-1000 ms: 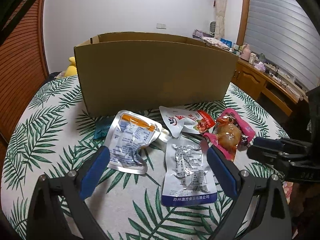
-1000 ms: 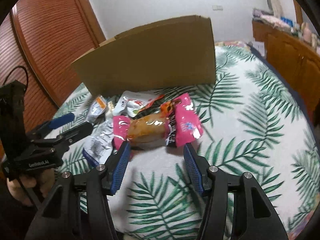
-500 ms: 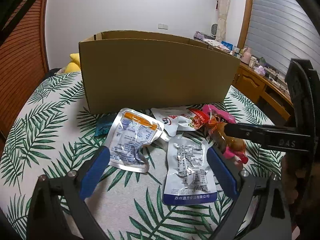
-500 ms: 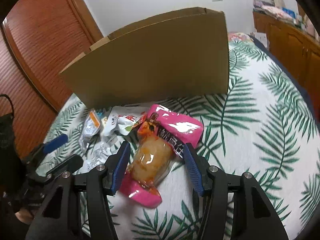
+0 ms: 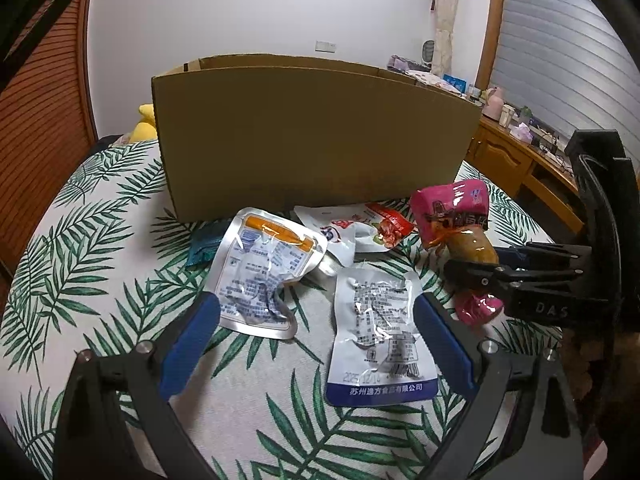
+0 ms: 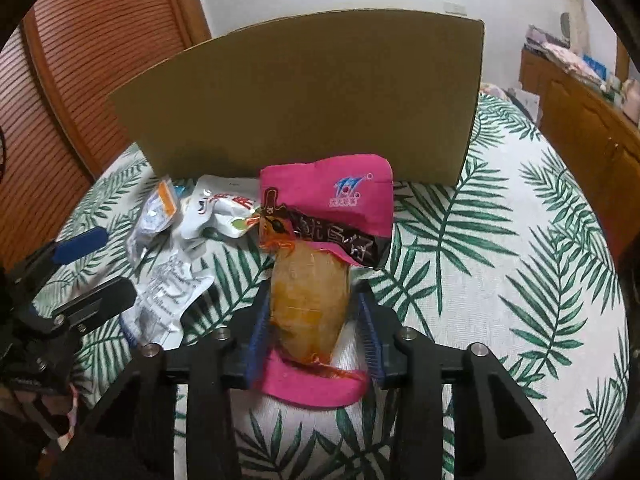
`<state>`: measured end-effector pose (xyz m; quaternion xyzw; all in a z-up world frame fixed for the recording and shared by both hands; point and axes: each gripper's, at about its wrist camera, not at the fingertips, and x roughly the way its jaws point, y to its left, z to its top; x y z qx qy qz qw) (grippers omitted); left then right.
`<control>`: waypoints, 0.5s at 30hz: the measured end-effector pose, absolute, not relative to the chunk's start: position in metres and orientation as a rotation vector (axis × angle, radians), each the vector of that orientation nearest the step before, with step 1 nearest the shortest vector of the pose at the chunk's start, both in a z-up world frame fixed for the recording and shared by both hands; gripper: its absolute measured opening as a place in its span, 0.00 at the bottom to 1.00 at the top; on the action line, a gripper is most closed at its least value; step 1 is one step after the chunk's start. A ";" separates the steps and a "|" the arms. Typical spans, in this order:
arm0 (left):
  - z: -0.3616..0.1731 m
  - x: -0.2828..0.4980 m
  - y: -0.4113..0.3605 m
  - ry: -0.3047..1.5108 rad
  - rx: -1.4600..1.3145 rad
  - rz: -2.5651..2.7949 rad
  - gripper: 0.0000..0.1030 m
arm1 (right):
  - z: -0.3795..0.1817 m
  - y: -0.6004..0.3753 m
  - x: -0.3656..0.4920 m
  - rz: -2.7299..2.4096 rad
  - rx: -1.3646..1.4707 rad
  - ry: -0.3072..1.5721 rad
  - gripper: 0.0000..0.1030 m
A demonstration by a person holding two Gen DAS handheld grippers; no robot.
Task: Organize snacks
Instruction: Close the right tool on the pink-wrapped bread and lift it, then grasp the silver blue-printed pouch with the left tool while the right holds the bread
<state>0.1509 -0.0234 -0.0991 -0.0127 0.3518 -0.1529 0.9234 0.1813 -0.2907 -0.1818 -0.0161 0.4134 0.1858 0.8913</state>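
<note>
- Right tongs [image 6: 310, 334], nearest the lens, are closing on a pink snack pack [image 6: 320, 240]: the clear middle of the pack, with an orange-brown piece inside, sits between the blue pads [image 6: 256, 332], the left pad against the film, the right pad just beside it.
- The pack's pink lower end curls under the tongs; its printed pink top stands tilted toward the box.
- Left tongs [image 5: 316, 344] hang wide over the leaf-print bench [image 5: 100, 248], gripping nothing; a silver pouch with a blue strip [image 5: 380, 340] lies flat between their blue pads [image 5: 188, 348].
- Just beyond, a crumpled silver pouch with an orange band [image 5: 264, 272] lies on the bench, its far corner over a teal packet [image 5: 204, 246].
- A white-and-red pouch [image 5: 352, 230] lies behind those, near the foot of the box.
- From the left wrist view the pink pack shows at the right, lifted at its top end, with the right tongs reaching in from the side.
- An open cardboard box [image 5: 312, 144] stands upright on the bench behind all the snacks, its plain long wall facing both cameras.
- A yellow soft toy [image 5: 144, 126] peeks from behind the box's left corner.
- Farthest back, a wooden cabinet [image 5: 516, 164] with small items on top runs along the wall.
</note>
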 end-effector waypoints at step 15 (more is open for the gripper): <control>-0.100 0.150 -0.042 0.760 -0.029 -0.412 0.91 | -0.178 -0.317 0.147 0.391 -0.008 0.791 0.34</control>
